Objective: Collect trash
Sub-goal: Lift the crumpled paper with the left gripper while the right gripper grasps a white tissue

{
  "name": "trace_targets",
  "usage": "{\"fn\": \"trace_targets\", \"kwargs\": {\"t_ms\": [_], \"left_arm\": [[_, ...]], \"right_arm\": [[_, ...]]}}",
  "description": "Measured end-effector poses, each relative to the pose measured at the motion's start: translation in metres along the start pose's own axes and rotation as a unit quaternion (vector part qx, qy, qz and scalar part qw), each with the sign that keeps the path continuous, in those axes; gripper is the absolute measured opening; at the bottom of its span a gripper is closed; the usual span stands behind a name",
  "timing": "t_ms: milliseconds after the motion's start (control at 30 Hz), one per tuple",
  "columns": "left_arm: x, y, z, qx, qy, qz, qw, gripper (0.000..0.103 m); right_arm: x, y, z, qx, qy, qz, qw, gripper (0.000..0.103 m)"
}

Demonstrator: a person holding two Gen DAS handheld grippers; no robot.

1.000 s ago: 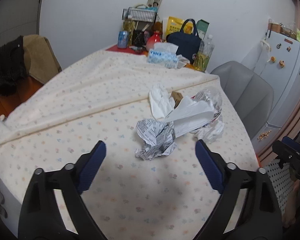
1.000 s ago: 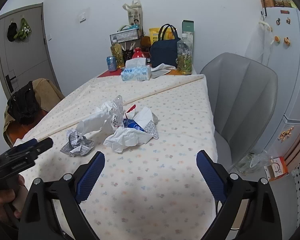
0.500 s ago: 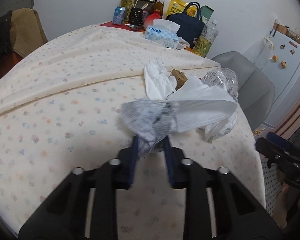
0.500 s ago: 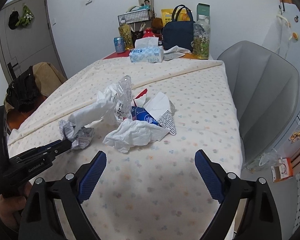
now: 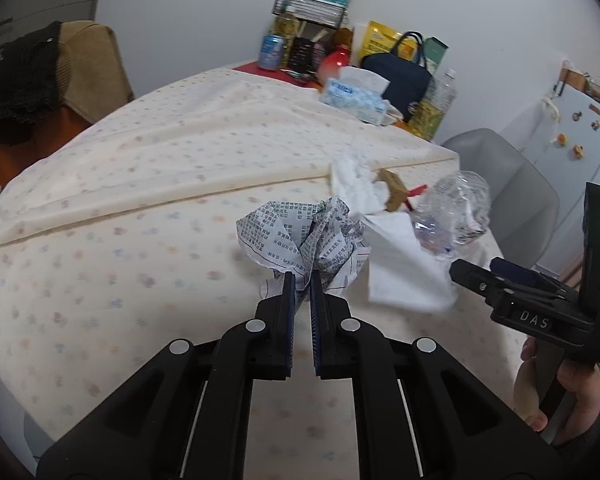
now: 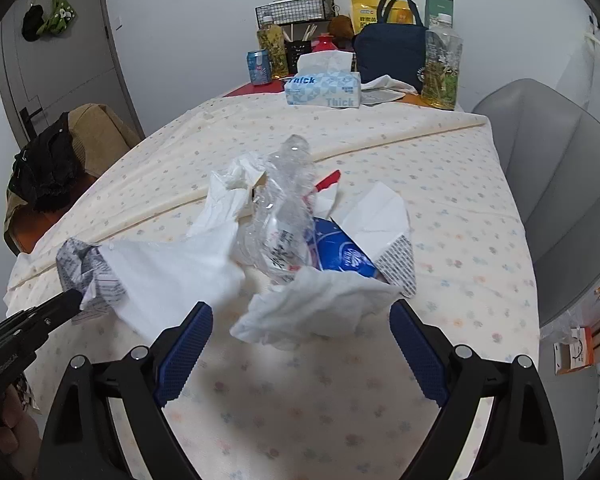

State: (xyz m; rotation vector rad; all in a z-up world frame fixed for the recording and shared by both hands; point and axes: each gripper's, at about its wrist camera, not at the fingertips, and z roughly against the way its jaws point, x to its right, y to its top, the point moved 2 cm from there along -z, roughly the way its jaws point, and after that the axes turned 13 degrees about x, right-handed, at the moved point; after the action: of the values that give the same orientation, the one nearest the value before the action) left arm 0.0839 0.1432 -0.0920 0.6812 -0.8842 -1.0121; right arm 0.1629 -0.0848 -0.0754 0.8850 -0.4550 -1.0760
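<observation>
This is a room in a home, likely a small dining or living corner. The surface (image 6: 452,168) wears a cream cloth with a small floral print and stands against a white wall. At its far end sits household clutter: a tissue box (image 6: 323,89), a navy lunch bag (image 6: 390,56), a drink can (image 6: 259,67), bottles of yellowish liquid (image 6: 442,68), a wire basket (image 6: 291,9) and snack packets. A white fridge with magnets (image 5: 580,128) stands to one side, a grey padded chair (image 6: 568,184) is drawn up, and dark clothing hangs over a brown chair (image 6: 96,132) near a grey door (image 6: 60,44).
</observation>
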Motion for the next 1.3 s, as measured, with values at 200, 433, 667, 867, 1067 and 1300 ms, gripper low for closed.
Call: {"fn": "trace_targets", "kwargs": {"t_ms": [200, 433, 667, 867, 1067, 1300], "left_arm": [[-0.029, 0.007, 0.008, 0.014, 0.02, 0.023, 0.9994, 0.008], [-0.025, 0.016, 0.02, 0.036, 0.013, 0.019, 0.9991, 0.008], [-0.004, 0.017, 0.025, 0.041, -0.004, 0.008, 0.9991, 0.008], [0.023, 0.021, 0.033, 0.051, -0.023, -0.01, 0.9984, 0.008], [0.05, 0.019, 0.039, 0.055, -0.041, -0.027, 0.9973, 0.008], [0.068, 0.016, 0.043, 0.054, -0.055, -0.036, 0.9964, 0.008]], "right_arm": [[-0.004, -0.001, -0.007, -0.022, -0.005, 0.005, 1.0, 0.034], [0.0, -0.003, 0.011, -0.017, 0.001, -0.009, 1.0, 0.013], [-0.002, -0.002, 0.045, 0.004, 0.01, -0.006, 1.0, 0.012], [0.008, 0.0, 0.077, 0.025, 0.011, -0.011, 1.0, 0.011], [0.019, 0.001, 0.101, 0.042, 0.013, -0.018, 0.999, 0.011], [0.033, -0.002, 0.118, 0.053, 0.014, -0.031, 0.998, 0.011]]}}
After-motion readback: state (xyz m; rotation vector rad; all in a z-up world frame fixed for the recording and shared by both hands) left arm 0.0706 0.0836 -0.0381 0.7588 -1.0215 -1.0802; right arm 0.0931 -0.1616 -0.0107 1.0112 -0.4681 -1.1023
